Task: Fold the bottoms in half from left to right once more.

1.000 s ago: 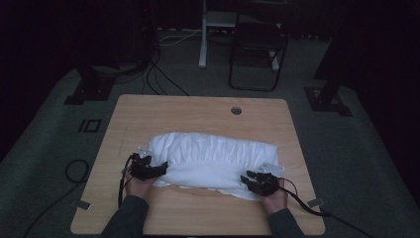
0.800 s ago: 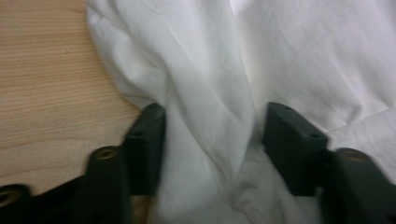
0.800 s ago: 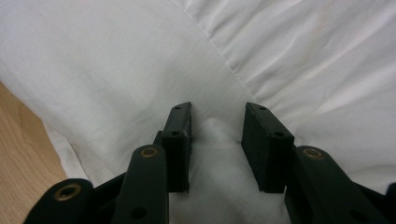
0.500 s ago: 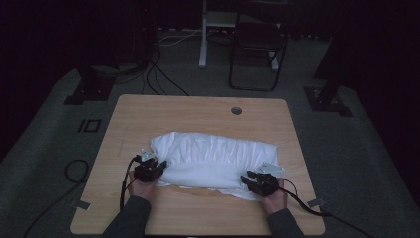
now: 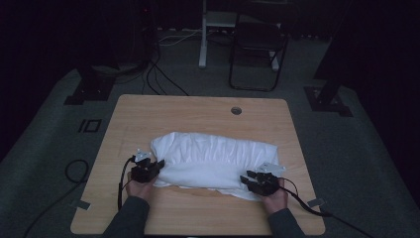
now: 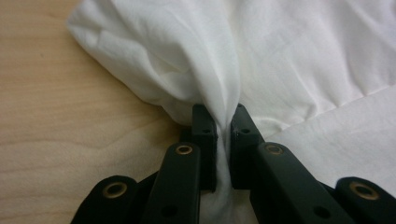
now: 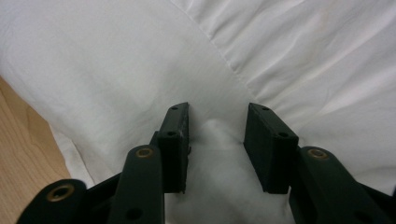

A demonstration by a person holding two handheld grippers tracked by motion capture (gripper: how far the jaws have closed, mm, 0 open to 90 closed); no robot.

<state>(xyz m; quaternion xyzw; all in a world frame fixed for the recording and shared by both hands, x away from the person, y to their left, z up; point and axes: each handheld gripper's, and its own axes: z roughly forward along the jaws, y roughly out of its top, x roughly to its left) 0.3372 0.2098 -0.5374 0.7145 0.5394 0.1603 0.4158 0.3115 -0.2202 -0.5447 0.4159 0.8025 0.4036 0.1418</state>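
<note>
Surface: wooden table (image 5: 148, 114) in a dim room, carrying a white cloth (image 5: 213, 158) bunched across its near half.
Left hand: my left hand-held gripper (image 6: 223, 122) sits low at the cloth's left end, jaws pinched together on a gathered fold.
Right hand: my right hand-held gripper (image 7: 217, 122) rests at the cloth's near right corner, jaws apart, cloth lying between them.
Beyond: a round hole (image 5: 236, 110) near the table's far edge; a dark chair (image 5: 257, 49) on the floor behind.

One white cloth (image 5: 214, 161) lies on one wooden table (image 5: 198, 111). Two grippers work at it, a left gripper (image 5: 147, 167) and a right gripper (image 5: 258, 182). Behind the table stands one chair (image 5: 257, 42), as far as the dark room lets me count.
</note>
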